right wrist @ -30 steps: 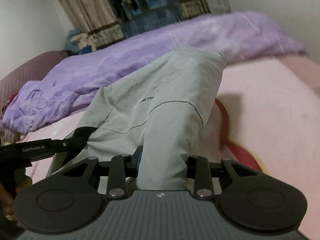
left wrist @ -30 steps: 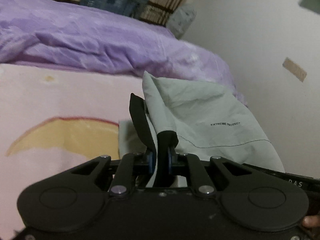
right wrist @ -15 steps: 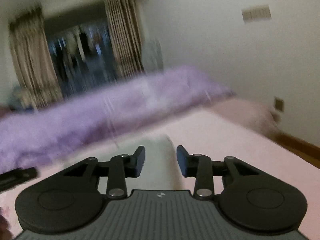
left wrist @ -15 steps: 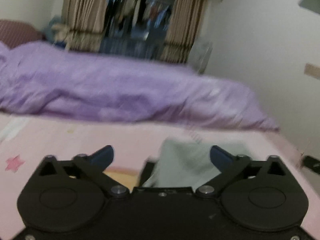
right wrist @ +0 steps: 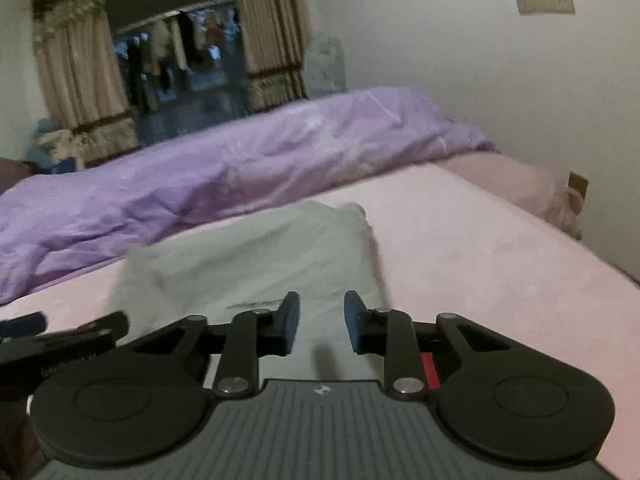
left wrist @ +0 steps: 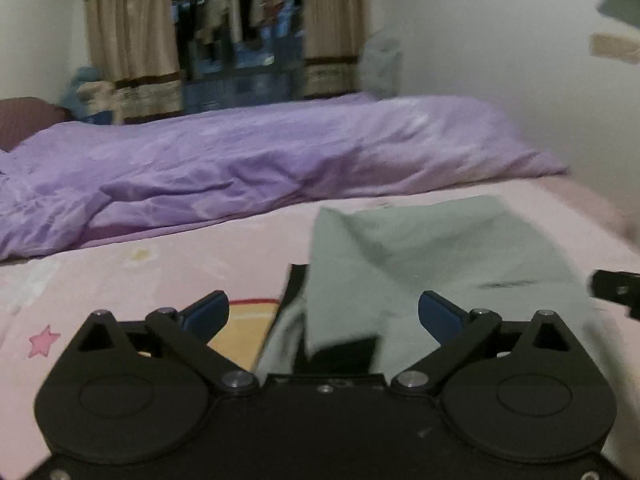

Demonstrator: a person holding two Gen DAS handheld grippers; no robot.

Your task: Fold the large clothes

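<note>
A pale grey-green garment point(left wrist: 432, 256) with a black lining lies folded on the pink bed sheet point(left wrist: 160, 272). My left gripper point(left wrist: 323, 314) stands wide open just short of the garment's near edge, nothing between its fingers. In the right wrist view the same garment point(right wrist: 256, 264) lies ahead. My right gripper point(right wrist: 322, 322) hovers over its near edge with the jaws partly apart and closing, no cloth between the pads. The tip of the right gripper point(left wrist: 612, 290) shows at the right edge of the left wrist view. The left gripper point(right wrist: 60, 336) shows at the lower left of the right wrist view.
A crumpled purple duvet point(left wrist: 248, 168) lies across the far side of the bed. Beyond it are beige curtains point(left wrist: 132, 40) and a dark window. A white wall point(right wrist: 480, 72) runs along the right. The bed's right edge point(right wrist: 600, 256) drops off near the wall.
Both grippers have let go of the garment, which now lies flat on the sheet. The left jaws swung wide open. Both cameras drew back and levelled out.
</note>
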